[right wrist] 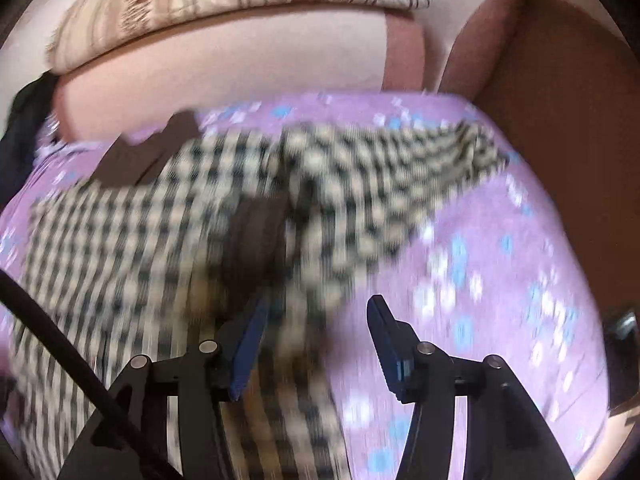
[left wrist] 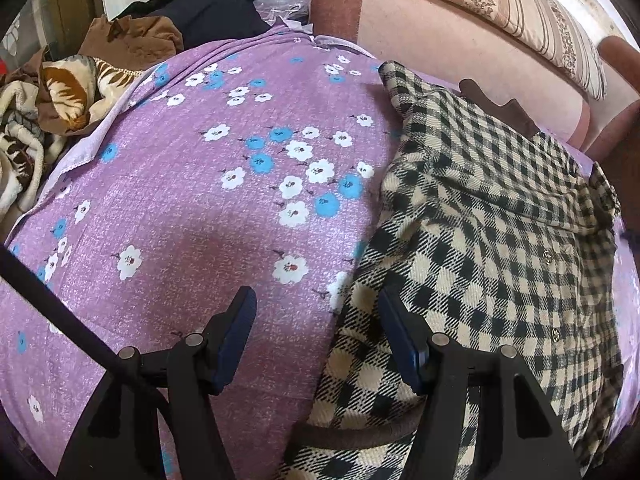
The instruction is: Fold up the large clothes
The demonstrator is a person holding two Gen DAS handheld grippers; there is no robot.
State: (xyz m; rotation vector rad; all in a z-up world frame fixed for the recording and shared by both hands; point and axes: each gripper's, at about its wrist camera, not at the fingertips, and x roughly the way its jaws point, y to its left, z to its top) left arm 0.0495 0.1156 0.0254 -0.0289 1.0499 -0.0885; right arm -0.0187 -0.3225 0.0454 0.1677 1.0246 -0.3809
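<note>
Checked shirt (left wrist: 492, 216) lies spread on the purple floral bedsheet (left wrist: 200, 200), filling the 3 to 5 o'clock part of the left wrist view and the 9 to 12 o'clock part of the right wrist view, which is motion-blurred. Left gripper (left wrist: 318, 320) has its fingers wide apart and holds nothing; it hangs over the shirt's near edge where check meets sheet, right finger over fabric, left finger over bare sheet. Right gripper (right wrist: 318, 318) is also spread wide and empty, left finger over the shirt's lower part, right finger over sheet; contact with cloth can't be told through the blur. Shirt looks like thick woven flannel with a brown lining or trim: soft, limp, moderately heavy for a garment, not slippery, nothing fragile except small buttons (left wrist: 547, 256) along the placket. It will sag and drag on the sheet if lifted from one point, so best to pinch at seams or hem corners, both grippers well apart, taking both layers. The brown hem band at 6 o'clock in the left view looks like a firm hold. Striped pillow (left wrist: 500, 12) at 1 o'clock, clothes pile (left wrist: 132, 40) at 11 o'clock, both well apart from the shirt. No fold made yet, judging by the flat spread.
</note>
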